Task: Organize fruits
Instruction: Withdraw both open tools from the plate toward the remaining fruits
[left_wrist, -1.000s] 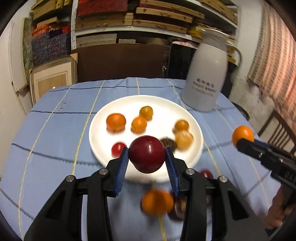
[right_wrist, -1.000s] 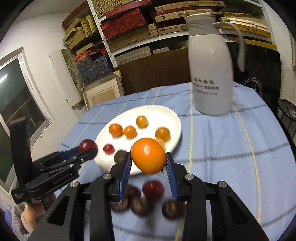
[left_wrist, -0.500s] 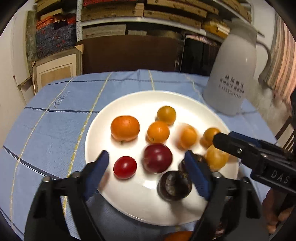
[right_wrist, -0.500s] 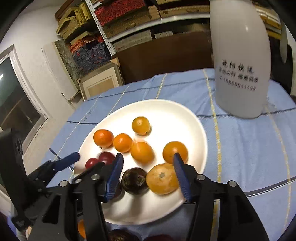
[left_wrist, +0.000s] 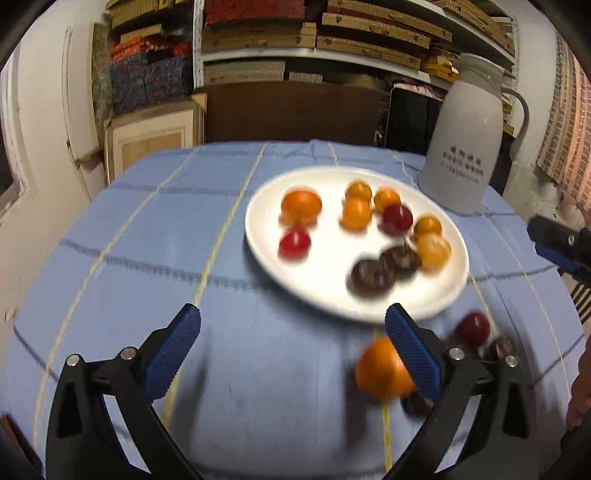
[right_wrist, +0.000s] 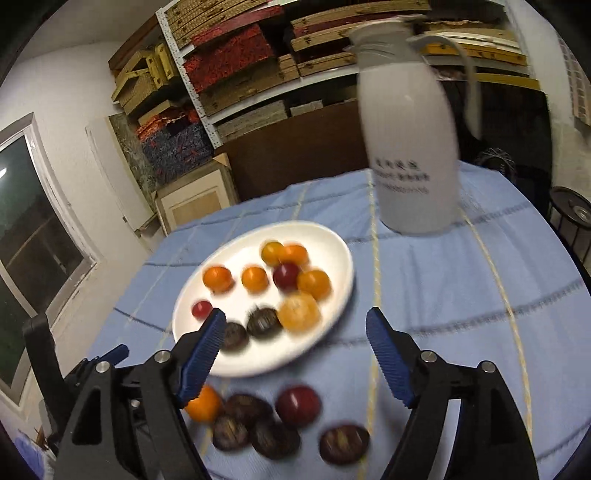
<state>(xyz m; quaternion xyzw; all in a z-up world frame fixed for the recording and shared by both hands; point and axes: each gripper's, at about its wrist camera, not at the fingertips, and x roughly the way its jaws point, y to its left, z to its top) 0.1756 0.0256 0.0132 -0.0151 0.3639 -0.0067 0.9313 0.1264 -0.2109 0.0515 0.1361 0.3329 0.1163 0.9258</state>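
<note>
In the left wrist view, the left gripper (left_wrist: 291, 332) was spread wide and empty at the bottom of the frame; the white plate (left_wrist: 266, 236), centre right, already carried roughly ten fruits; an orange (left_wrist: 382, 371) and a plum (left_wrist: 474, 328) lay off it at lower right.

In the right wrist view, the right gripper (right_wrist: 295, 336) also gaped empty; six fruits (right_wrist: 273, 417) sat on the tablecloth (right_wrist: 443, 295) along the bottom; the job looked over half done.

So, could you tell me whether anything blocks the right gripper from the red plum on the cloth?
Nothing visible does: the right gripper is open above the red plum, with only bare tablecloth between.
</note>
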